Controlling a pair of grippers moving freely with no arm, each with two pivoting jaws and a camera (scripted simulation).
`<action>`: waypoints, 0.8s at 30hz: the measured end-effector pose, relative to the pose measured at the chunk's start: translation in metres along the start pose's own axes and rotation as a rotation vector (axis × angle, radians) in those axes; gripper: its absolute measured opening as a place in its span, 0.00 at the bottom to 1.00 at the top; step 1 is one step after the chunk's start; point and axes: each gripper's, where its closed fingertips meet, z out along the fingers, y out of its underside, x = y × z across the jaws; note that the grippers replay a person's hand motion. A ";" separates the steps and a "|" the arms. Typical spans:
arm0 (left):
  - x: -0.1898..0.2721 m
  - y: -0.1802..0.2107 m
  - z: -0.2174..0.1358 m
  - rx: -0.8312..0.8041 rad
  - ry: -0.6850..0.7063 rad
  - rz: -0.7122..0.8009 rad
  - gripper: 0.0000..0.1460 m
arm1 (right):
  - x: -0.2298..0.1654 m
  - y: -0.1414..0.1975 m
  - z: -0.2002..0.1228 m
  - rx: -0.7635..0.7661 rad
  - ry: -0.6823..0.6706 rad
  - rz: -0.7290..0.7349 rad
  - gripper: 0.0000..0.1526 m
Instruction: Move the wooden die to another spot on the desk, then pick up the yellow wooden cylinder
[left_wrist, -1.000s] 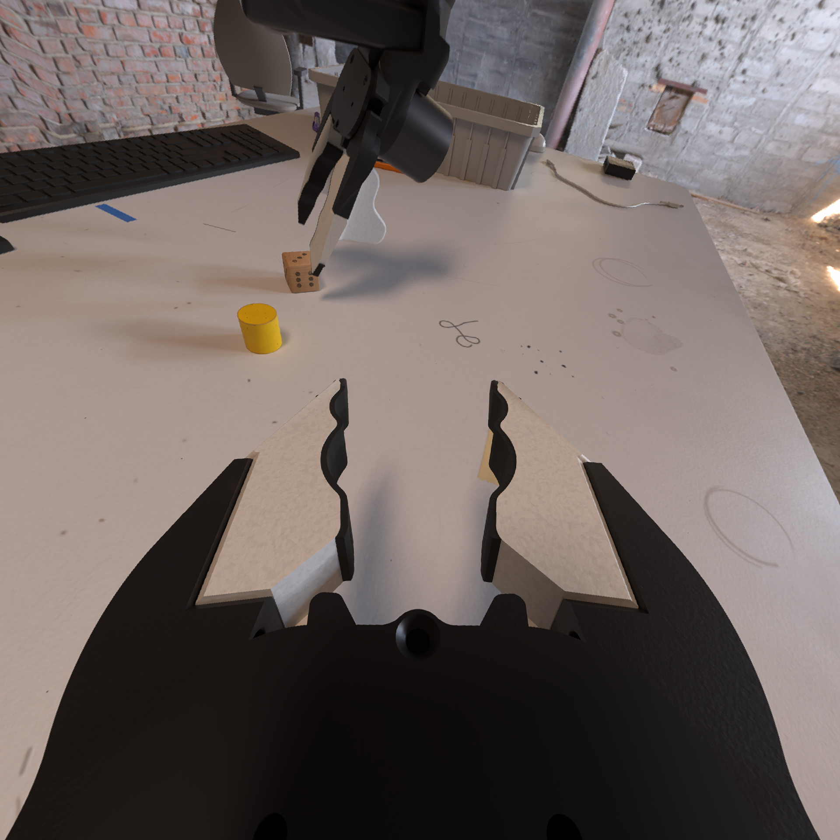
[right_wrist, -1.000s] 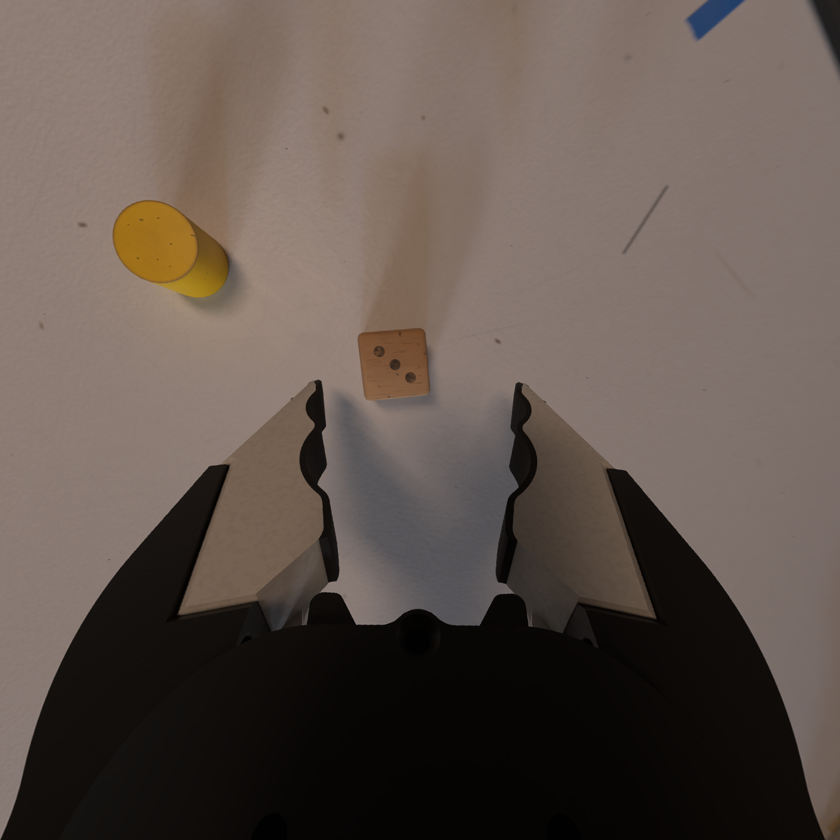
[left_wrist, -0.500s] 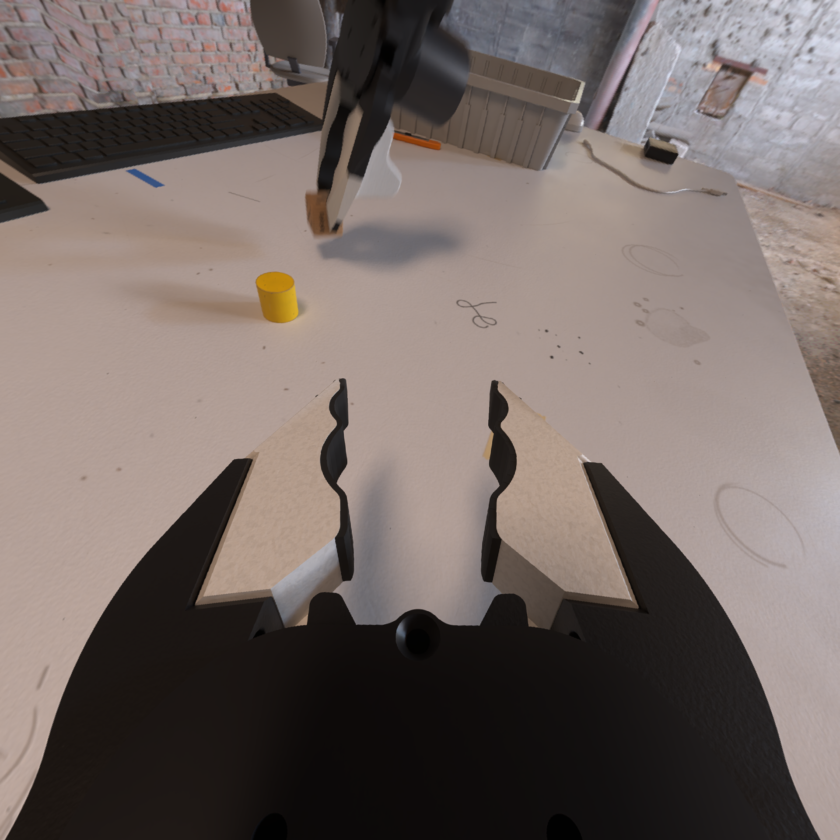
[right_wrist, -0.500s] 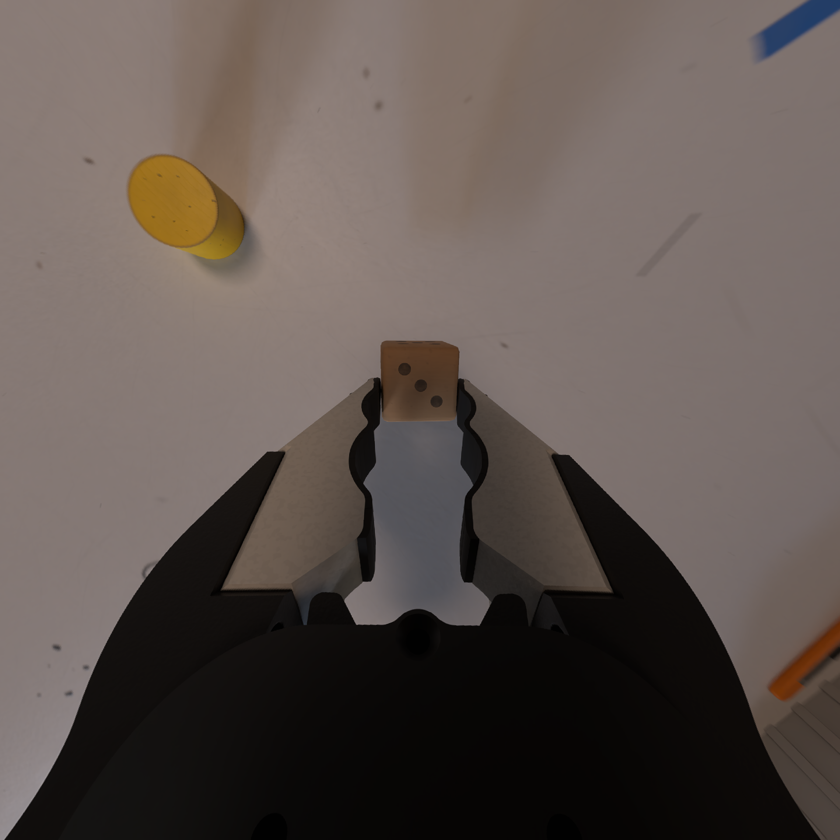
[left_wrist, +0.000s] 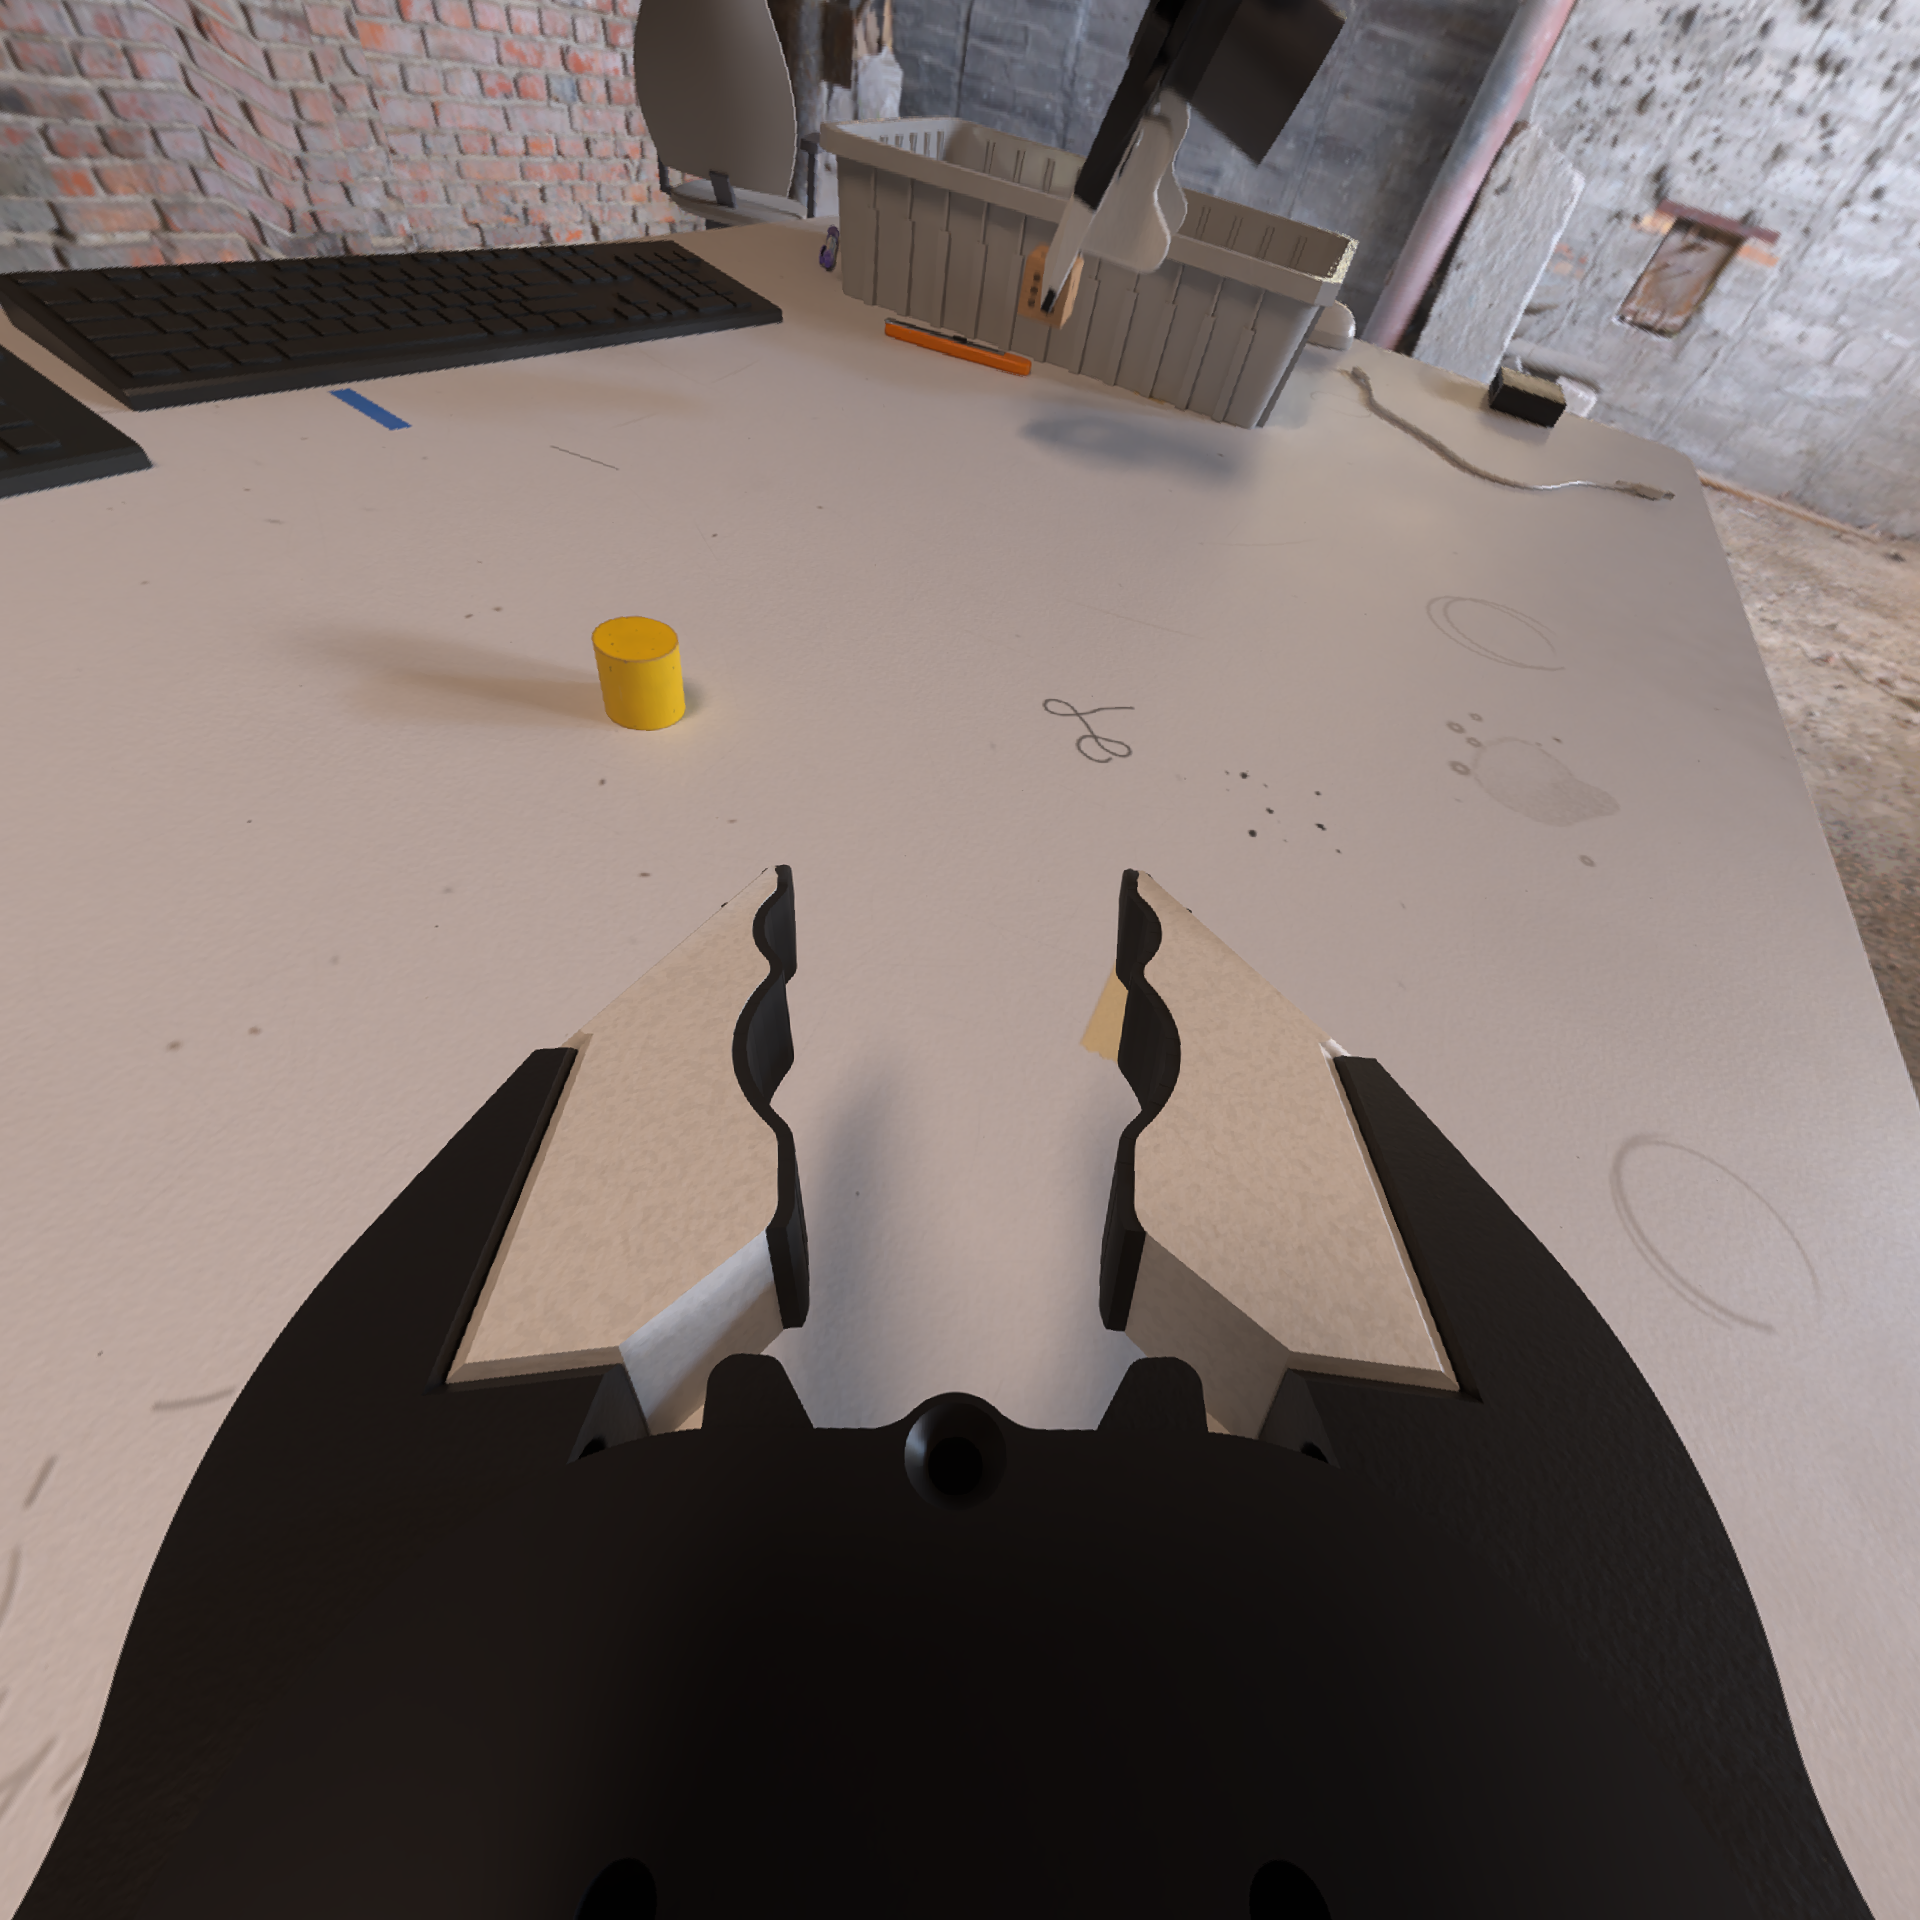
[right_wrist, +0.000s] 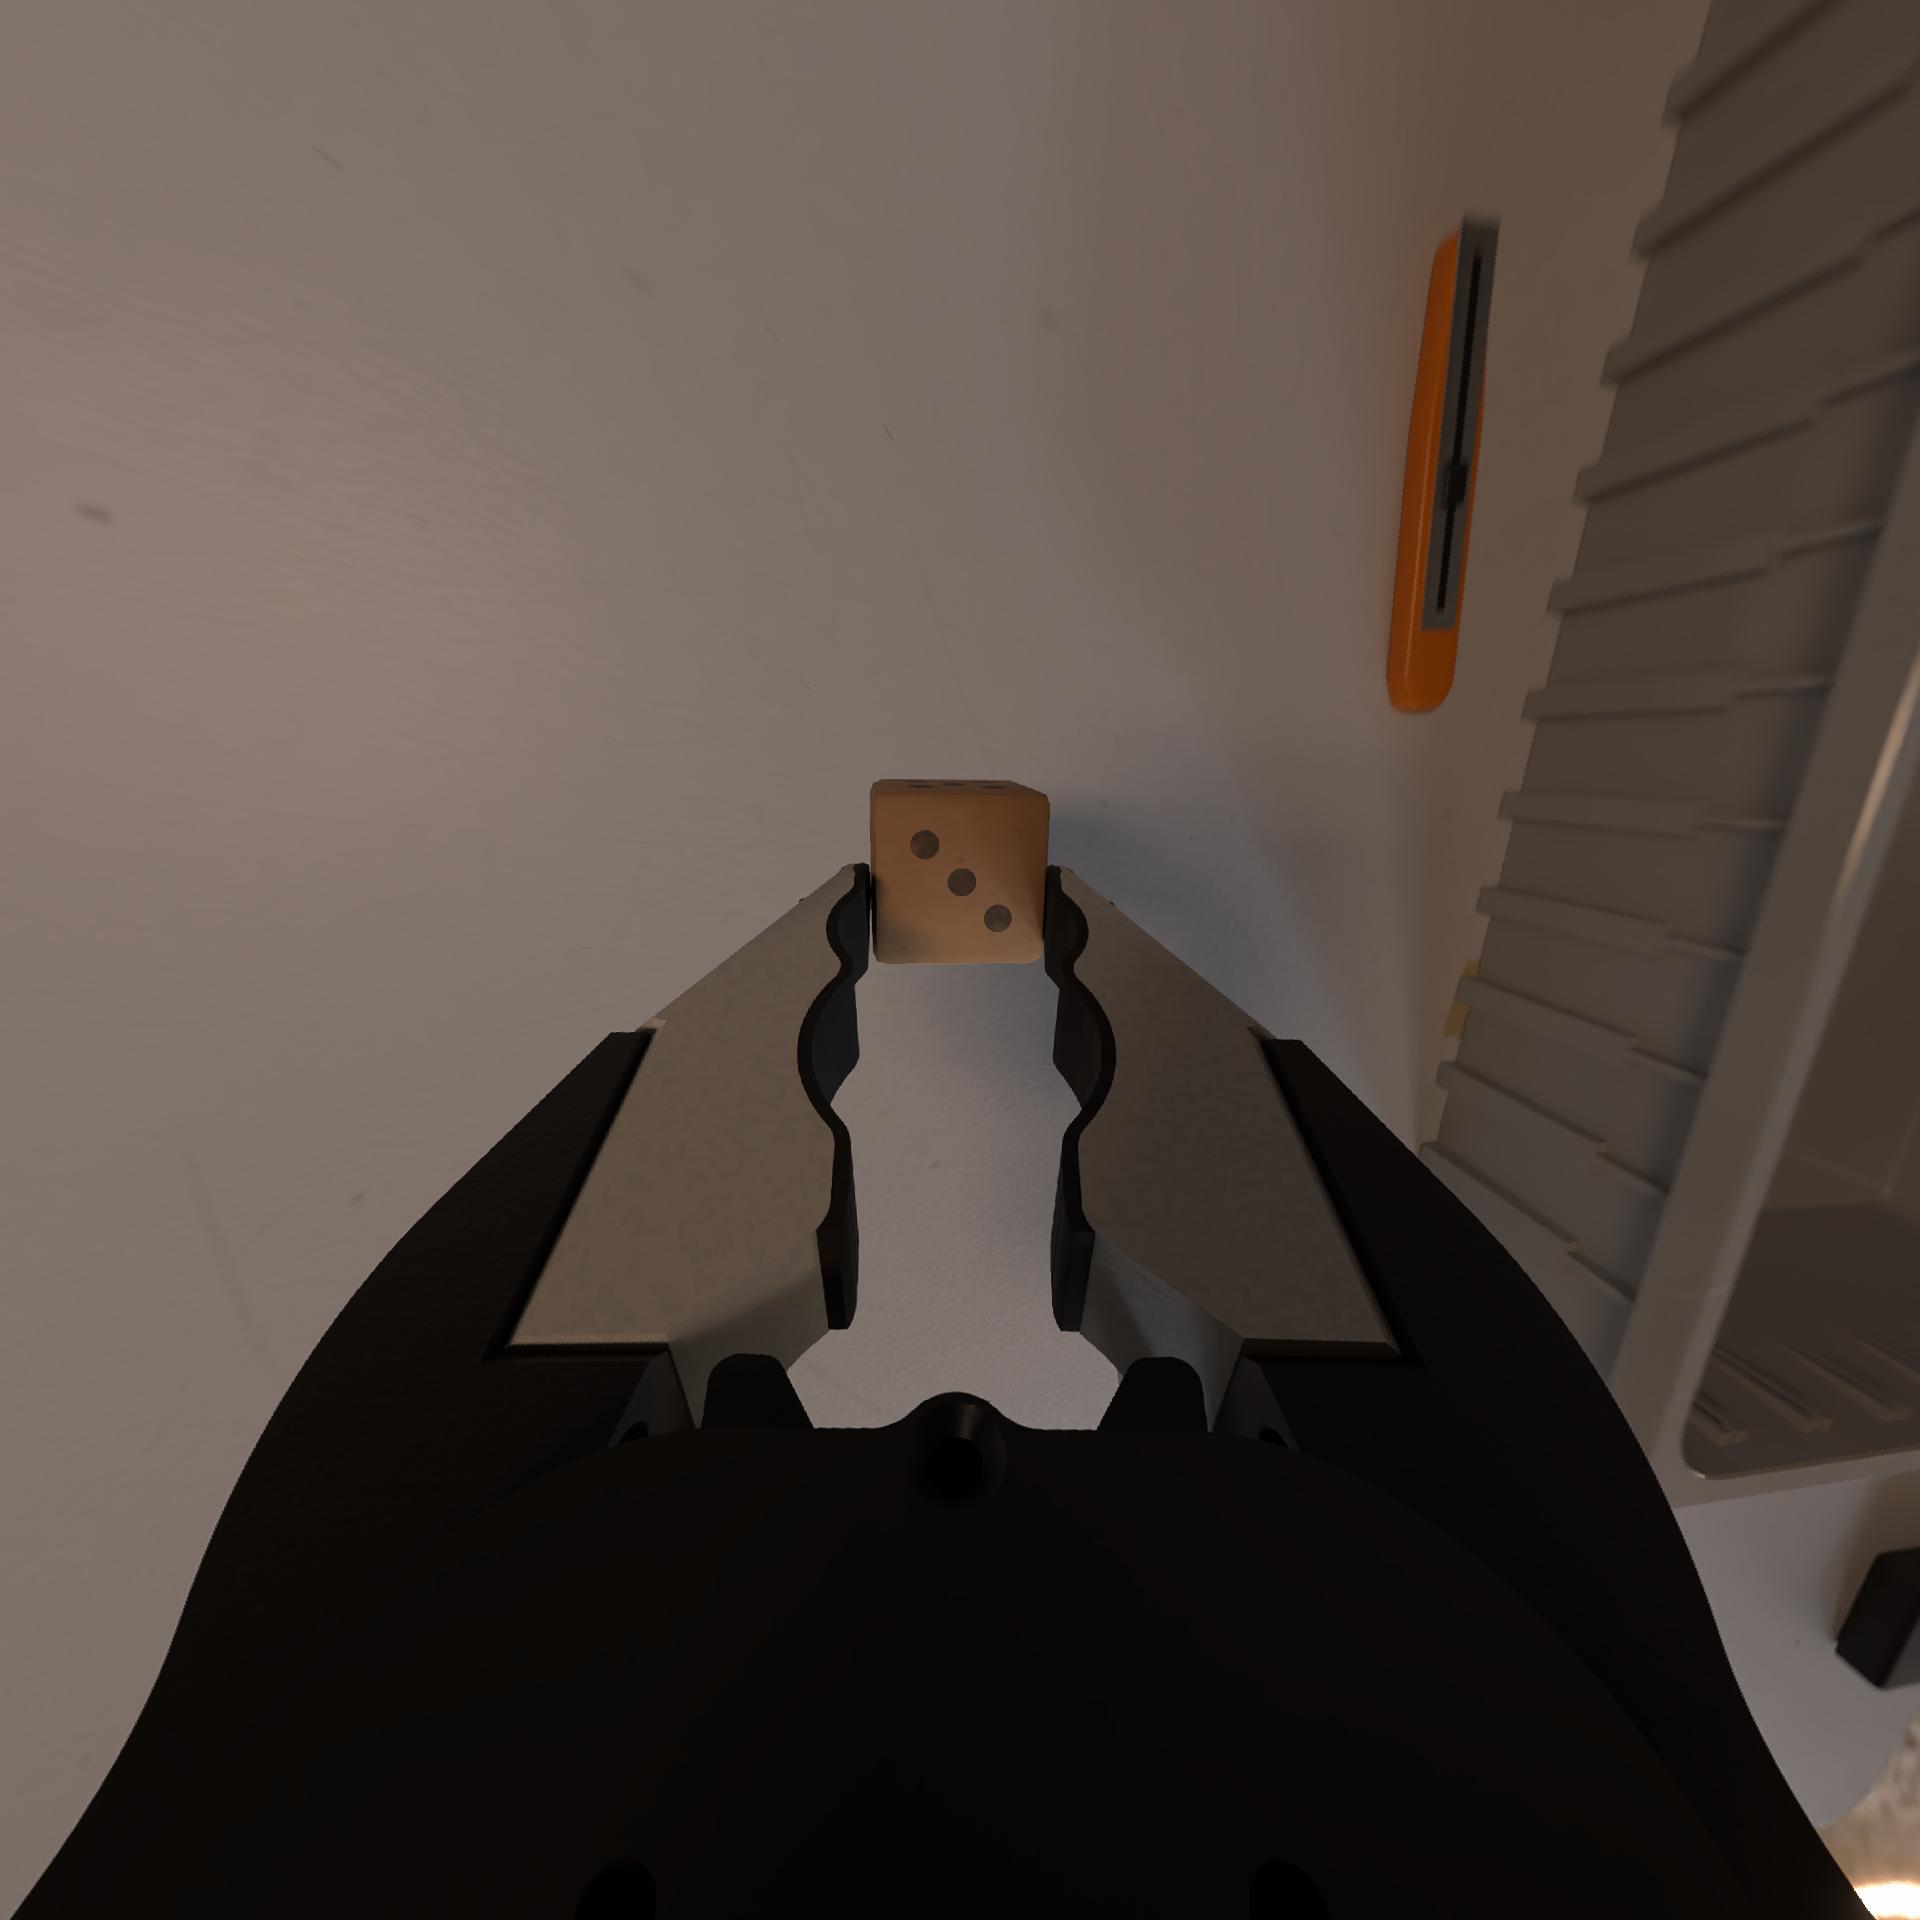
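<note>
**Die in the air: set it down, then go for the cylinder**

Your left tool (left_wrist: 954, 883) hangs low over the worktop (left_wrist: 1299, 582) with its fingers spread and nothing between them. The cylinder (left_wrist: 638, 673) stands upright ahead of that tool and off to its left, alone on bare surface, well apart from anything else.

Your right tool (right_wrist: 958, 896) is pinching the die (right_wrist: 958, 883) at its fingertips, the three-pip face turned back toward the camera. From the left wrist view the die (left_wrist: 1047, 285) hangs clear of the worktop, far ahead of the left tool, with a grey bin (left_wrist: 1101, 270) behind it. Looking down the right tool, an orange cutter (right_wrist: 1439, 488) lies ahead to the right, and the bin wall (right_wrist: 1662, 831) runs along the right side.

You appear to be mid-carry on the first step. Next, pick a bare patch short of the cutter and bin, lower until the die touches, then spread the fingers. The grip is only at the very tips, so go down gently. The cylinder is untouched; either tool could take it afterwards.
</note>
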 end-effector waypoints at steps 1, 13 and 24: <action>0.000 0.000 0.002 -0.002 0.002 0.003 0.43 | 0.004 0.007 0.011 -0.024 0.014 0.011 0.22; 0.010 -0.001 0.024 -0.020 0.069 0.001 0.43 | -0.004 0.033 0.064 -0.159 -0.031 -0.028 0.22; -0.003 -0.009 0.023 0.042 0.034 -0.035 0.43 | -0.112 -0.068 -0.091 0.277 -0.121 -0.304 0.54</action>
